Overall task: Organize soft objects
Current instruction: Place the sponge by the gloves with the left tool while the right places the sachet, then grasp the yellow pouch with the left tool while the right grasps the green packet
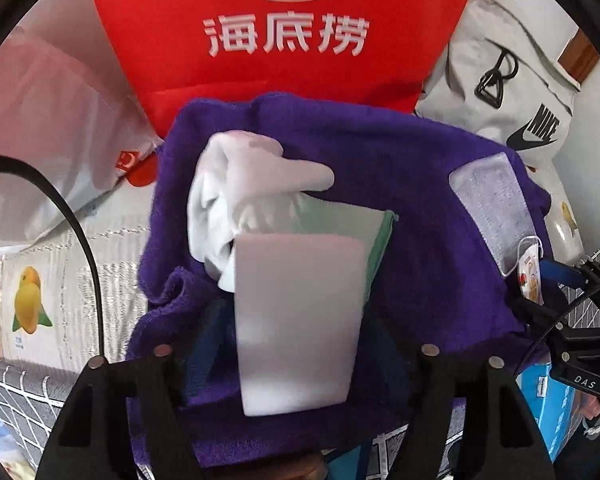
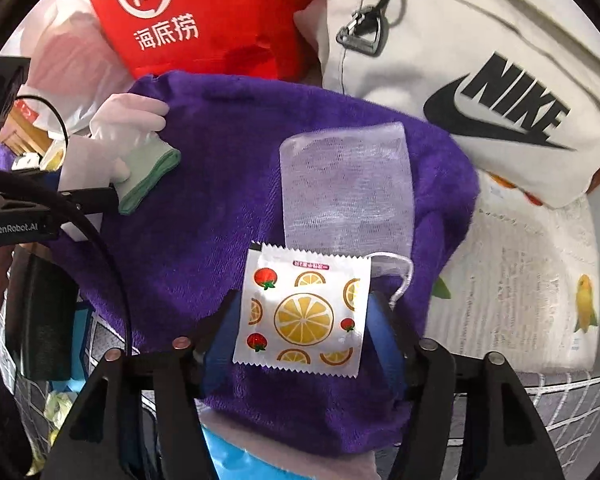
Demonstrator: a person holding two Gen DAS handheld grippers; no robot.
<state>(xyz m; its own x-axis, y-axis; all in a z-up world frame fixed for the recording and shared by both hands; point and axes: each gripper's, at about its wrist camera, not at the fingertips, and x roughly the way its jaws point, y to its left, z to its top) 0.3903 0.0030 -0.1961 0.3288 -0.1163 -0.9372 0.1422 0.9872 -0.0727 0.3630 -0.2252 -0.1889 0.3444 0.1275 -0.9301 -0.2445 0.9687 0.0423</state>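
Straddling one fruit-printed sachet point(image 2: 304, 312), the right gripper point(image 2: 302, 336) fills the bottom of the right wrist view. Its jaws are released: the two blue fingers stand either side of the sachet, which lies flat on one purple towel point(image 2: 204, 200).

At the bottom centre of the left wrist view, the left gripper point(image 1: 296, 340) likewise has its jaws released around one blurred plain white packet point(image 1: 296, 328), also on the towel. Only one blue finger shows there, left of the packet; the other is hidden.

Just above that packet lies one white glove point(image 1: 252, 176) with a green cuff, its fingers pointing right. It is touching the packet's top edge.

One sheer mesh pouch point(image 2: 346, 188) with a white drawstring lies on the towel directly above the sachet, their edges meeting.

The towel is heaped mid-frame in both views, over a grid-patterned sheet and beside a fruit-print cloth point(image 2: 512, 288) at lower right.

Beyond the towel stand two bags. One red bag point(image 1: 284, 40) with white lettering is at top centre. One cream Nike bag point(image 2: 480, 80) is at upper right. One translucent plastic bag point(image 1: 48, 140) sits at upper left.
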